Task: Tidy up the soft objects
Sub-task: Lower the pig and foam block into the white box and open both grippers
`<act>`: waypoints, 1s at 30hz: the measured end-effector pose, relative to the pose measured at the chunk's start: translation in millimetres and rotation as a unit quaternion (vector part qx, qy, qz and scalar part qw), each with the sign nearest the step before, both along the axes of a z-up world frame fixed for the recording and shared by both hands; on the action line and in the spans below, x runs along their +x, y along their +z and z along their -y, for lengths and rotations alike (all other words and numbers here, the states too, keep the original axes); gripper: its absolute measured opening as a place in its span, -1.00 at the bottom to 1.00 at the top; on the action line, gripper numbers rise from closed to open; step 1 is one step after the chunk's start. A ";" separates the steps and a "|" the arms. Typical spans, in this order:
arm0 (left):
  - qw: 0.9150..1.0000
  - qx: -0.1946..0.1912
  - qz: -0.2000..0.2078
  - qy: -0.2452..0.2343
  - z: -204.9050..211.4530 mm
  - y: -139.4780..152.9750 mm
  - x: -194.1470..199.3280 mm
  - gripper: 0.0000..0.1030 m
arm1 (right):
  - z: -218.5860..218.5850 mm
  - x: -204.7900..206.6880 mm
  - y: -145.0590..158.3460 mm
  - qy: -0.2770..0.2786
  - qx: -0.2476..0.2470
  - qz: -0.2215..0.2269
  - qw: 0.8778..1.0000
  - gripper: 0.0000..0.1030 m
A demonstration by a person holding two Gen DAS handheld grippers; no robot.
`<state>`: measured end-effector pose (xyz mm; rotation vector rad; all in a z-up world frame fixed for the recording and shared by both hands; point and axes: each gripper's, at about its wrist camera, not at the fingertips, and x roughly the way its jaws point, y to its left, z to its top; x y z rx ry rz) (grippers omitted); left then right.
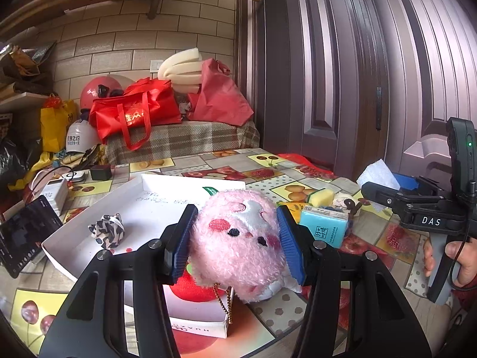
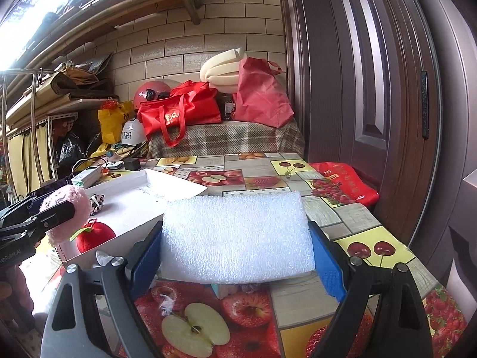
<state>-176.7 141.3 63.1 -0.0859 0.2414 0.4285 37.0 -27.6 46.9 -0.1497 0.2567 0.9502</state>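
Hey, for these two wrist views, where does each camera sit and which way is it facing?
Left wrist: behind the left gripper, facing the tiled wall; it grips a pink plush toy over the white tray. The right gripper and hand show.
Right wrist: behind the right gripper, facing likewise, gripping a white foam sheet.
Shared: plush, tray, red tote bag.

L tongs [image 1: 235, 238] clamped on pink plush toy [image 1: 238, 244], blue pads [image 1: 290, 244] pressing both sides, gold chain [image 1: 225, 304] dangling below. Toy held above white tray [image 1: 89, 223] w/ red plush apple [image 1: 190, 289] under it and leopard-print scrunchie [image 1: 107, 230] further L in tray. On fruit-print worktop [image 1: 268, 307]: blue tissue pack [image 1: 323, 228], yellow sponge [image 1: 322, 197] behind it. R tongs [image 1: 384, 191] at far R, white foam piece [image 1: 377, 174] at its tip; grip unclear.
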 end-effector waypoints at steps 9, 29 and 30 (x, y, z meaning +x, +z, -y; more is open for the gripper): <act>0.999 -0.009 0.002 0.036 -23.1 -1.4 -12.2 0.05 | -30.9 -27.3 -3.7 0.046 -0.004 -0.013 0.999 0.75; 0.995 -0.011 -0.013 0.103 -81.7 -6.5 -13.7 0.05 | -113.1 -41.4 -18.1 0.094 -0.038 -0.033 0.994 0.75; 0.994 -0.013 -0.013 0.107 -85.1 -6.7 -13.5 0.05 | -117.4 -39.1 -17.9 0.093 -0.034 -0.039 0.994 0.75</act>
